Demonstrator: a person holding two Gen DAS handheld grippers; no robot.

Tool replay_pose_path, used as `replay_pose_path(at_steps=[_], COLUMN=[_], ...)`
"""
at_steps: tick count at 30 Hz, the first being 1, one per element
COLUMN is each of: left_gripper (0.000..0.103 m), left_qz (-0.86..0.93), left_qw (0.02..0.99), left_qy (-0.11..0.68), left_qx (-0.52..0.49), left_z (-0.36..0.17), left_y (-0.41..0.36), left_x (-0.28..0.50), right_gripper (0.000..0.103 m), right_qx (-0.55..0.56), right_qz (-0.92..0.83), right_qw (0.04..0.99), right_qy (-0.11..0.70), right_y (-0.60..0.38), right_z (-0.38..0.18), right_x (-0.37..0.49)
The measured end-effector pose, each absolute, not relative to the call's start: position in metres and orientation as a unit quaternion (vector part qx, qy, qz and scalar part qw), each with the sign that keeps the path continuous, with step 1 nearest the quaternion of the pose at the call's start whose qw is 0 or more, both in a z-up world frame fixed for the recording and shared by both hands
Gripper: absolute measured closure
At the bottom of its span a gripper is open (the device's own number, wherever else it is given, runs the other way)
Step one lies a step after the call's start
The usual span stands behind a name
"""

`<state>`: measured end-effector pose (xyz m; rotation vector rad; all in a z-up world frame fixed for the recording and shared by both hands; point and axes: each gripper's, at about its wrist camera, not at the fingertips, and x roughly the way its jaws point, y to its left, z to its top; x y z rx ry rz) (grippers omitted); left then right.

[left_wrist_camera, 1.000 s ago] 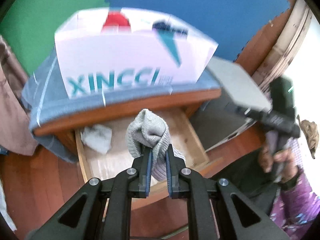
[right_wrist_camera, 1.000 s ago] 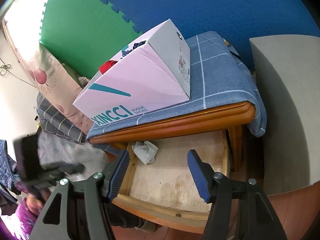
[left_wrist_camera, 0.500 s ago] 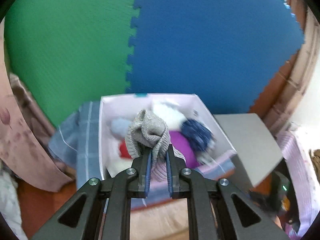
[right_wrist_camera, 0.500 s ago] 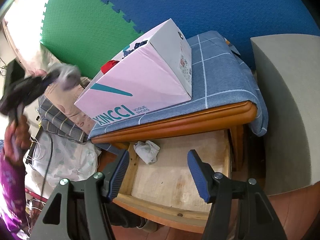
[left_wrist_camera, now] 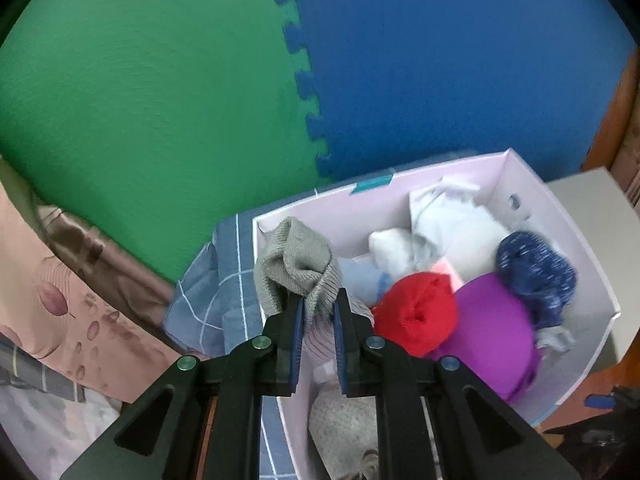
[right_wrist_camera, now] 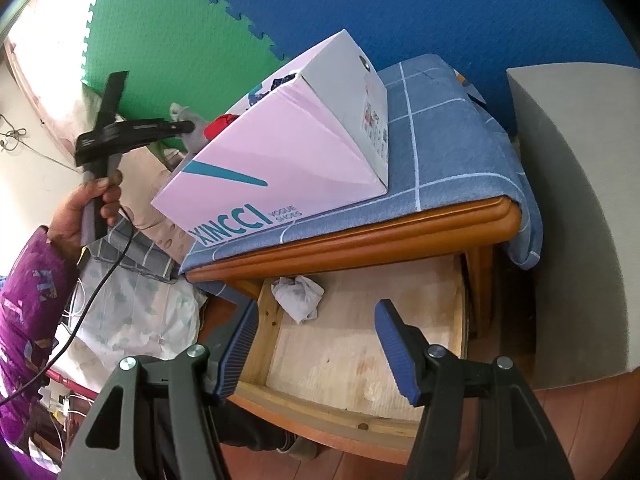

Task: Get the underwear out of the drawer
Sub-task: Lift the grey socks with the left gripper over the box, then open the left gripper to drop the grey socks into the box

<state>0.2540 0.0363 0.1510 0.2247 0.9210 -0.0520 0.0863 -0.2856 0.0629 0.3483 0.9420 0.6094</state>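
Note:
My left gripper [left_wrist_camera: 318, 304] is shut on a grey knitted piece of underwear [left_wrist_camera: 298, 268], held over the left end of the pink shoe box [left_wrist_camera: 592, 280]. The box holds several bundles: red [left_wrist_camera: 416, 316], purple [left_wrist_camera: 492, 332], dark blue [left_wrist_camera: 536, 272] and white ones. From the right wrist view, the left gripper [right_wrist_camera: 184, 128] reaches the box [right_wrist_camera: 288, 164] from the left, gripped by a hand [right_wrist_camera: 84, 204]. My right gripper [right_wrist_camera: 316, 320] stands open and empty above the open wooden drawer [right_wrist_camera: 360, 360], where one white crumpled piece [right_wrist_camera: 298, 292] lies in the back left corner.
The box stands on a wooden cabinet [right_wrist_camera: 360, 236] covered with a blue checked cloth [right_wrist_camera: 440, 128]. A grey block [right_wrist_camera: 576, 200] stands to its right. Green and blue foam mats [left_wrist_camera: 280, 72] line the wall. Bedding [right_wrist_camera: 132, 312] lies at the left.
The left gripper rose from the drawer with the grey piece and moved up over the pink box, looking down into it now. The right gripper kept still.

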Motion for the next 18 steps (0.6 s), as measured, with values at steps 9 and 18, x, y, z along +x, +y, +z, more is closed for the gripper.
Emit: replay_pose_path(at_steps=[9, 18], left_gripper=[0.051, 0.009], left_qz=[-0.012, -0.019], left_qw=[0.887, 0.951], left_qy=[0.445, 0.307], left_qx=[0.118, 0.032], left_z=[0.127, 0.175], left_y=[0.033, 0.05], left_x=[0.261, 0.19], right_gripper=[0.041, 0.038], right_qx=[0.15, 0.108], right_qz=[0.285, 0.288], right_qw=[0.83, 0.825], right_qy=[0.455, 0.475], right_y=[-0.279, -0.262], right_z=[0.057, 0.049], right_x=[0.088, 0.084])
